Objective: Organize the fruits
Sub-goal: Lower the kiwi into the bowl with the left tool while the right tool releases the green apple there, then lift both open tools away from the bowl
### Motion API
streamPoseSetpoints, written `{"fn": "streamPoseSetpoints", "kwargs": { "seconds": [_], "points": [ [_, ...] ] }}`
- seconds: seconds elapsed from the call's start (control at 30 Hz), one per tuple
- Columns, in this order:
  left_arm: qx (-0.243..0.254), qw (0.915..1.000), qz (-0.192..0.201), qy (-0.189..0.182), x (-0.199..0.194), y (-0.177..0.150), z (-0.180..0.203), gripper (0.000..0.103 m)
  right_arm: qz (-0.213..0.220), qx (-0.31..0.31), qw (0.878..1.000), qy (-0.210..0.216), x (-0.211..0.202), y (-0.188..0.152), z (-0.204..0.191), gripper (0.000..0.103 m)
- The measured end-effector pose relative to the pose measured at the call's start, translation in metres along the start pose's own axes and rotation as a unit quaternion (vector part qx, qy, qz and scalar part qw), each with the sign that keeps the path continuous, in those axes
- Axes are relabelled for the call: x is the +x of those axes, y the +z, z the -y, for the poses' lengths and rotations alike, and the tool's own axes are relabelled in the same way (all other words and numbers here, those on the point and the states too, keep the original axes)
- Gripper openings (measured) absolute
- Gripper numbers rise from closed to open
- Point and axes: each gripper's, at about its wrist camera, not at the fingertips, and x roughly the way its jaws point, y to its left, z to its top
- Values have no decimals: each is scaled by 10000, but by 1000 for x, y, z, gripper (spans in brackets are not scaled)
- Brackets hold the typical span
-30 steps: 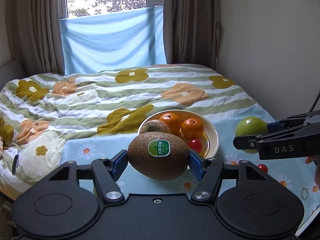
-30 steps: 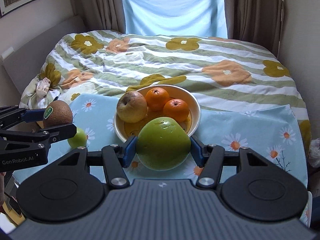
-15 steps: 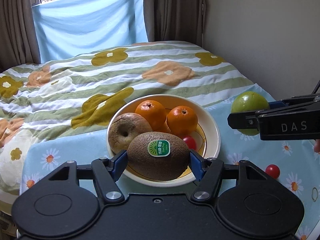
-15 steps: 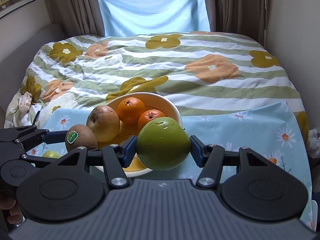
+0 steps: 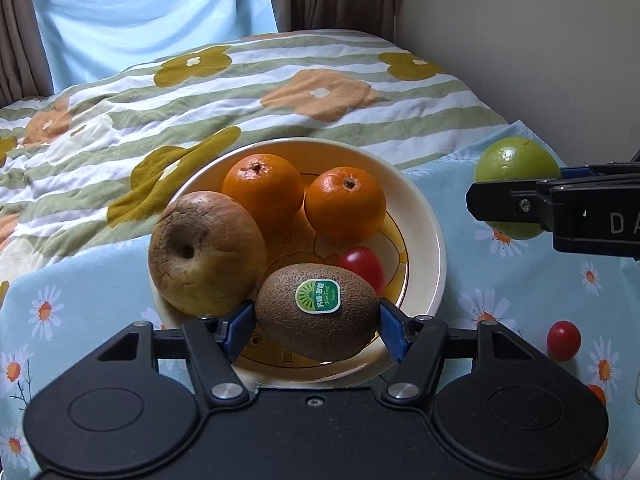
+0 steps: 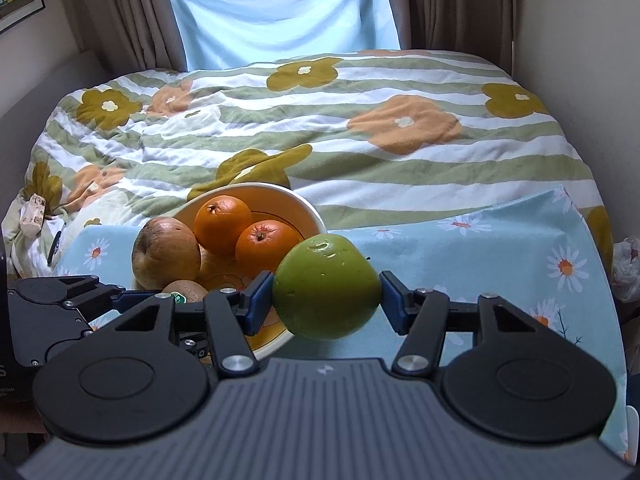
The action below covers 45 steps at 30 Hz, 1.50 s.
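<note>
My left claw is clamped on the kiwi, which now hangs low over the near side of the bowl; a second ago it was still short of the rim, so I judge it ready to release. My right claw grips the green apple, brought closer and now just right of the bowl, next in line. Inside sit a brown pear, two oranges and a cherry tomato; another tomato waits on the daisy cloth, with the flowered bed beyond
</note>
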Motion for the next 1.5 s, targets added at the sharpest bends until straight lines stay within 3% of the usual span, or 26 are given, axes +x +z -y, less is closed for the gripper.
{"fn": "streamPoseSetpoints", "kwargs": {
  "seconds": [0.13,0.27,0.87,1.27,1.3,1.4,1.5],
  "points": [
    [0,10000,-71,-54,3,-1,-1,72,3,22,10000,1,3,1,4,72],
    [-40,9997,158,-201,-11,-3,-5,90,30,51,10000,14,6,5,7,72],
    [-233,9958,840,286,-75,-31,-45,91,-102,-423,9984,369,35,7,-23,72],
    [-628,9923,899,584,-84,-41,-68,91,-171,-567,9971,474,51,-4,-39,73],
    [-668,9921,875,594,-84,-43,-69,91,-151,-541,9973,464,50,-4,-40,74],
    [-723,9919,838,624,-87,-49,-71,91,93,-469,9979,426,43,-2,-40,99],
    [-710,9914,849,697,-93,-53,-72,91,233,-378,9984,345,35,1,-37,103]
  ]
}}
